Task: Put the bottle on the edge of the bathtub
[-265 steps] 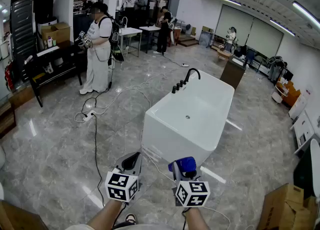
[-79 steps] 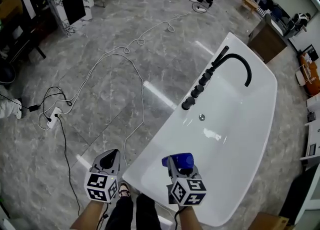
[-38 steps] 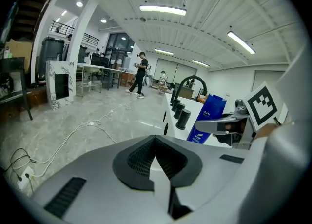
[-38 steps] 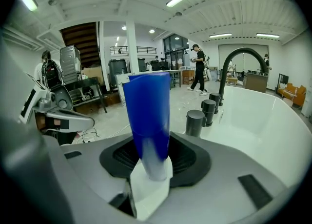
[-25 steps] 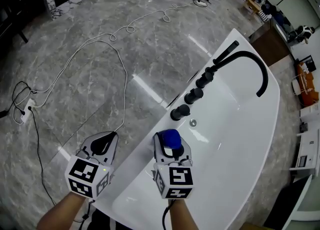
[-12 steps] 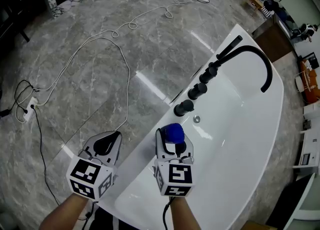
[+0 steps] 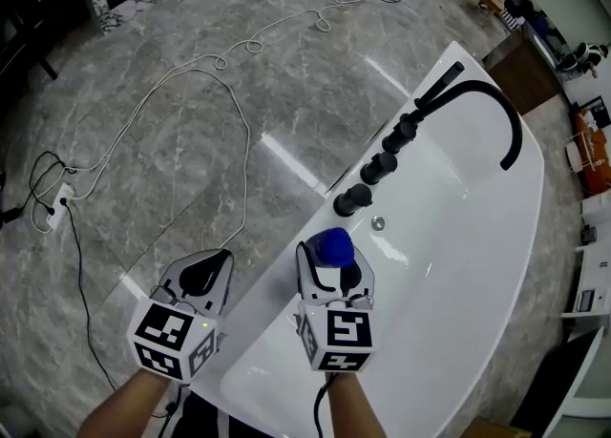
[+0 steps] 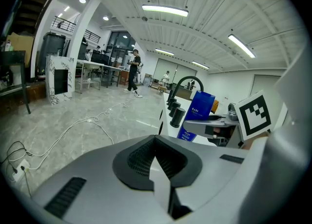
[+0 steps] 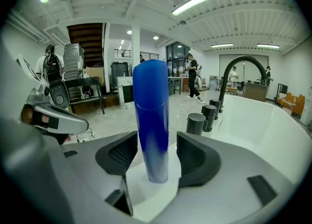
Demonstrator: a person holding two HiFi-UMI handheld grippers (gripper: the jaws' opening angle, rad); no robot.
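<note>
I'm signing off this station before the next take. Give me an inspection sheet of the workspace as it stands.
Surface: white tub, rim bare around the bottle.
Job's things: blue bottle upright on the rim, near the black knobs.
Clutter: nothing seen.
Tongs: right tongs open, jaws just opened, either side of the bottle without pressing; left tongs shut, empty.
Cables: white cable loops over the floor; power strip at left.
Surroundings: grey marble floor, black faucet, people far off.

head view: steeply down over bathtub rim | gripper views: low, close, facing along it | shared: black taps
</note>
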